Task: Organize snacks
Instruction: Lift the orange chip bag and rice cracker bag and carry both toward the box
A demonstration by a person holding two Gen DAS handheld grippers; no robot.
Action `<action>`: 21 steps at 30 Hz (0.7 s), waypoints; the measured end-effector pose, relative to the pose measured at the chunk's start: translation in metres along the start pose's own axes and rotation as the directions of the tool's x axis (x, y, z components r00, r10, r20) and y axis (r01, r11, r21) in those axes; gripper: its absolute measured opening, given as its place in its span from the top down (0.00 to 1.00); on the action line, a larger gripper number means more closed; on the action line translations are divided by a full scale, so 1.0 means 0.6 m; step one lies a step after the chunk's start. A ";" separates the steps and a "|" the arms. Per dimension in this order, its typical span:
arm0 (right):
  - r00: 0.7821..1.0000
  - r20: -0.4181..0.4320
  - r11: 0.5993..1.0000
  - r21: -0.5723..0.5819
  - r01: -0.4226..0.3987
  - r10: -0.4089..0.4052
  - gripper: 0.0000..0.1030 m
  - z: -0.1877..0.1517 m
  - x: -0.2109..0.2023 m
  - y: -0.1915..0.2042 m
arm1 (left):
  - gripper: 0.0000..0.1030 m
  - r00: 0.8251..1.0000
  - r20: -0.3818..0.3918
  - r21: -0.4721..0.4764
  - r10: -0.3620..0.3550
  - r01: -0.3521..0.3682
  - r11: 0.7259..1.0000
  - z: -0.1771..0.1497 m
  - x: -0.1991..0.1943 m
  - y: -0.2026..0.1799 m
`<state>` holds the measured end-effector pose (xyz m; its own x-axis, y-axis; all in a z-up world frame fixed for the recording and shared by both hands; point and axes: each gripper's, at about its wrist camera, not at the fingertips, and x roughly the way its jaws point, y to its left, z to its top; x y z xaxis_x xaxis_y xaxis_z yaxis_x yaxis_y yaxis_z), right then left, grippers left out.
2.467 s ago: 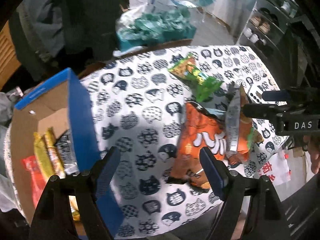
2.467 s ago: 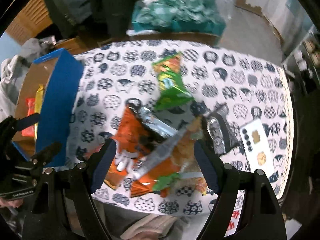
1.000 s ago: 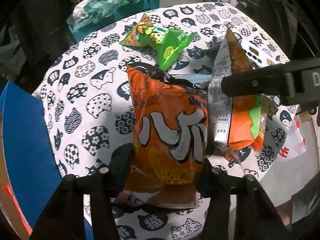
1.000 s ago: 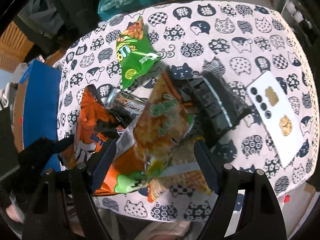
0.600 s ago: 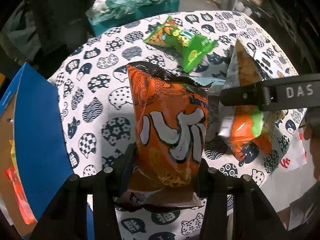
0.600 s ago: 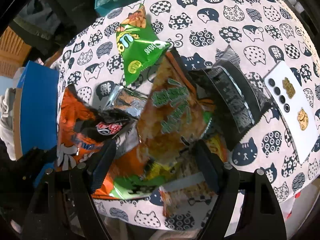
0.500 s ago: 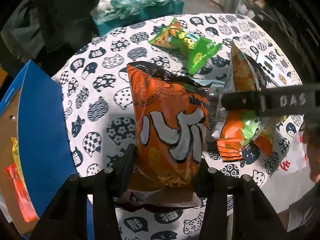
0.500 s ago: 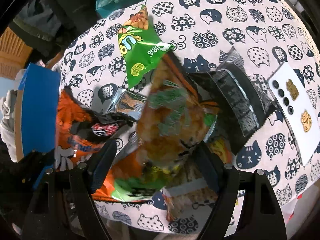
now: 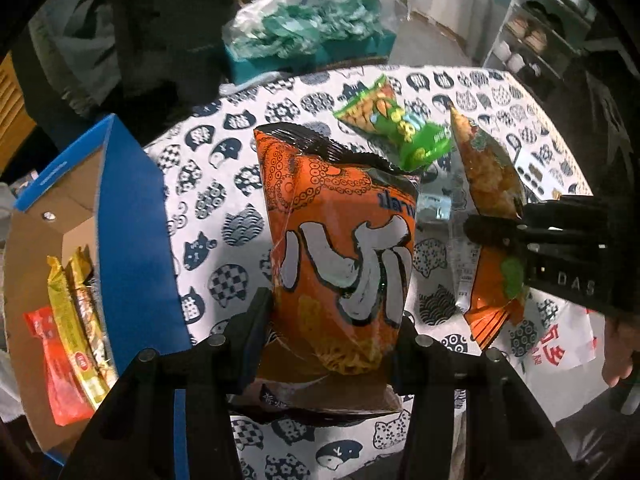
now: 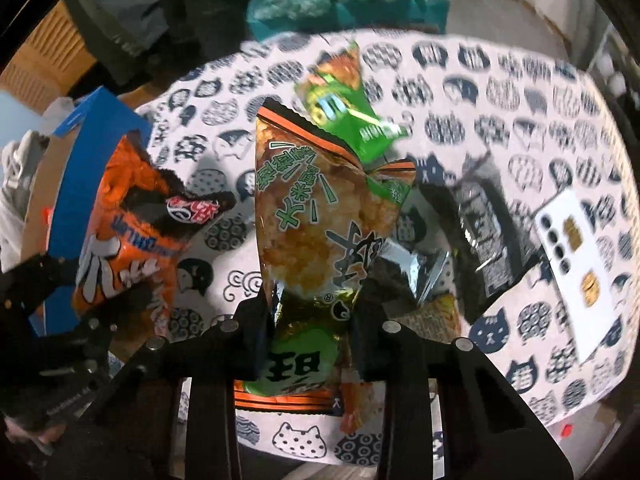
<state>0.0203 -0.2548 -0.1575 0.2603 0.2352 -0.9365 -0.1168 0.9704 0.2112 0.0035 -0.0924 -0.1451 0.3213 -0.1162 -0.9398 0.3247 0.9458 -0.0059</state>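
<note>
My left gripper is shut on an orange squid-snack bag and holds it upright above the cat-print table; the bag also shows in the right wrist view. My right gripper is shut on a rice-cracker bag with green lettering, lifted off the table; it shows at the right of the left wrist view. A green snack bag lies further back on the table. A blue cardboard box at the left holds several snack packs.
A black snack pack and a silver-edged pack lie right of my right gripper. A white phone lies at the table's right side. A teal bag-filled crate stands behind the table.
Both grippers closed on their bags and lifted them off the table. The left one has swung toward the blue box, which shows more of its inside now.
</note>
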 end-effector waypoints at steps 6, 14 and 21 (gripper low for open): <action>0.996 0.074 0.992 -0.113 0.063 -0.054 0.71 0.006 -0.054 0.048 | 0.52 0.999 0.040 -0.023 0.011 -0.010 1.000 0.002 -0.039 0.020; 0.986 0.154 0.981 -0.176 0.086 -0.059 0.71 0.016 -0.109 0.095 | 0.52 0.995 0.093 -0.033 0.025 -0.022 0.999 0.004 -0.082 0.036; 0.982 0.183 0.979 -0.189 0.081 -0.046 0.71 0.027 -0.132 0.108 | 0.52 0.992 0.125 -0.044 0.030 -0.024 0.999 0.006 -0.107 0.049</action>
<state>0.0075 -0.2098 -0.0653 0.4365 0.1966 -0.8779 -0.2746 0.9584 0.0781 -0.0043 -0.0581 -0.0834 0.4393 -0.1250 -0.8896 0.2775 0.9607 0.0020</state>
